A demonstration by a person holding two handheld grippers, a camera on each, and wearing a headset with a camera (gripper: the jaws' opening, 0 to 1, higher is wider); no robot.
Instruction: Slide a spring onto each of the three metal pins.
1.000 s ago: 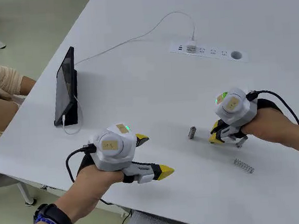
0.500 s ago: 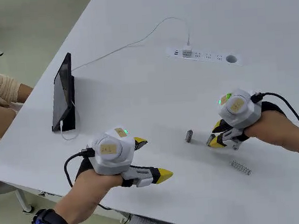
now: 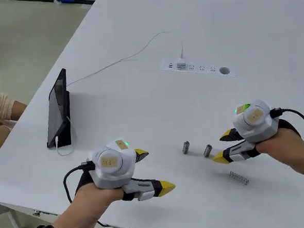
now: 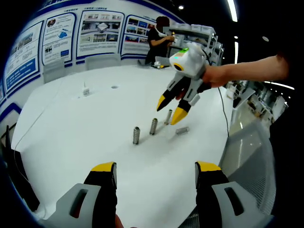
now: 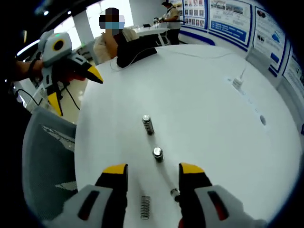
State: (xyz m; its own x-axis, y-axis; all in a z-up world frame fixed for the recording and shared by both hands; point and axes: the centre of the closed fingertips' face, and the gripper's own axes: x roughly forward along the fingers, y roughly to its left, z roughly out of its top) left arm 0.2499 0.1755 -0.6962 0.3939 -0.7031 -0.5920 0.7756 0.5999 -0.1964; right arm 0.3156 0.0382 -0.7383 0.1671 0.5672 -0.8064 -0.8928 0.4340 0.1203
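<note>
Gaping empty, the right tool (image 3: 221,147) has a bare pin (image 5: 174,192) between its jaws, a loose spring (image 3: 239,178) just beside it and two spring-fitted pins (image 3: 186,147) standing on the tabletop (image 3: 140,94) just ahead. The left tool (image 3: 156,169), equally open and empty, is well apart from it.

The first pin (image 3: 185,147) and second pin (image 3: 207,151) stand upright just beside each other on the white bench (image 3: 141,104), each sleeved in a grey coiled spring. The third pin (image 4: 168,116), slimmer, stands upright in line with them and looks bare. A loose spring (image 3: 239,178) lies flat nearby, touching no pin.
</note>
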